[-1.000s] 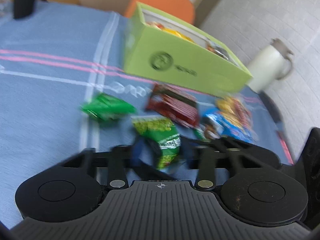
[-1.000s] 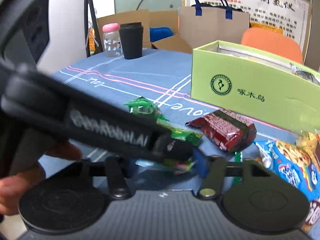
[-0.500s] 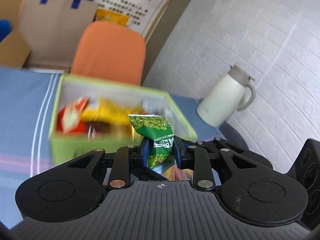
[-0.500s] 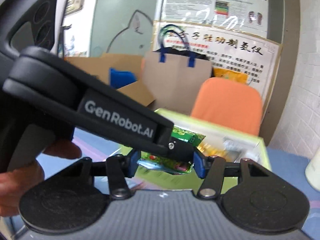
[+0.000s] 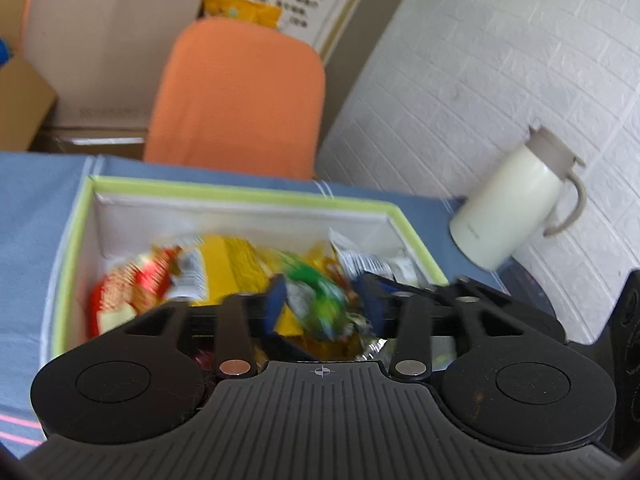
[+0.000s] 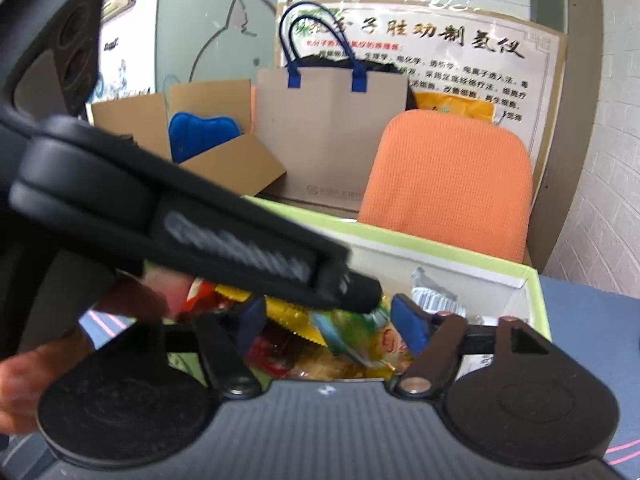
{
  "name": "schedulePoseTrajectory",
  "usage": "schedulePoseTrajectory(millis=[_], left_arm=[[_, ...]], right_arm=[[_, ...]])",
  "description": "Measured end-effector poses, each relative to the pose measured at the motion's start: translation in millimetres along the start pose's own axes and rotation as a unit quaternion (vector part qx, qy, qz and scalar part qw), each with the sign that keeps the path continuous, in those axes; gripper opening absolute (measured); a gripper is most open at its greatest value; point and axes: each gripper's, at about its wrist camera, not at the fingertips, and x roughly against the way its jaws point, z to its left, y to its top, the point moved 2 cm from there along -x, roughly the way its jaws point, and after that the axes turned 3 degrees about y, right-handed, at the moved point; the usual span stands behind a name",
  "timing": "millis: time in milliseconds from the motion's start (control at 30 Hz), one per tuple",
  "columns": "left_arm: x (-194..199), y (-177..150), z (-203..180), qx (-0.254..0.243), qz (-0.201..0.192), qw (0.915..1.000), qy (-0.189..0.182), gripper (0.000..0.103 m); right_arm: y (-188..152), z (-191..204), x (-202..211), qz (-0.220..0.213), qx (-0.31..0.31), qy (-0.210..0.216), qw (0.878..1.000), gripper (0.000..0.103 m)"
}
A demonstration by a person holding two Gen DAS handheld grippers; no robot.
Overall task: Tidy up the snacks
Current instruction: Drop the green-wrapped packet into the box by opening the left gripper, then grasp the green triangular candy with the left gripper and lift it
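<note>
Both grippers hang over the green box point(image 5: 224, 194), fingers spread. Between the left gripper point(image 5: 322, 306) fingers a green packet point(image 5: 320, 300) blurs, apparently loose and dropping onto the snacks piled below; the right gripper point(image 6: 328, 320) shows a green-and-yellow packet point(image 6: 352, 332) beneath its gap, contact unclear. The risk: the two tools crowd each other and a packet could bounce off the heap. Only the left view shows the white jug point(image 5: 516, 208) beyond the box; only the right shows the left tool crossing ahead.

You get bright, even indoor light with fisheye bending at the edges, glare on the wall poster point(image 6: 416, 40), and motion blur smearing the snack packets point(image 5: 312, 292) in both views.
</note>
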Motion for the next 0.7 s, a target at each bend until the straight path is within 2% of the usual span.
schedulePoseTrajectory(millis=[33,100,200,333,433,600,700], left_arm=[[10,2,2,-0.001,-0.014,0.9999,0.000,0.029],[38,6,4,-0.004,-0.048,0.9988,-0.005,0.033],[85,4,7,-0.013,-0.095,0.9954,-0.002,0.045],[133,-17,22,-0.014,-0.121,0.9924,0.016,0.050],[152,-45,42,-0.004,-0.107,0.9937,0.034,0.050],[159,-98,88,0.025,-0.053,0.9951,0.081,0.048],[159,-122,117,0.064,-0.027,0.9943,0.081,0.046]], right_arm=[[2,0,8,-0.011,0.001,-0.005,1.000,0.080],[8,5,33,-0.043,0.008,-0.016,0.999,0.093],[11,15,67,-0.080,0.015,-0.023,0.996,0.093],[-1,40,90,-0.091,0.006,0.009,0.996,0.094],[-25,72,91,-0.073,-0.006,0.046,0.996,0.094],[-76,135,68,0.007,-0.011,0.111,0.994,0.094],[-91,165,56,0.038,-0.003,0.132,0.990,0.094]])
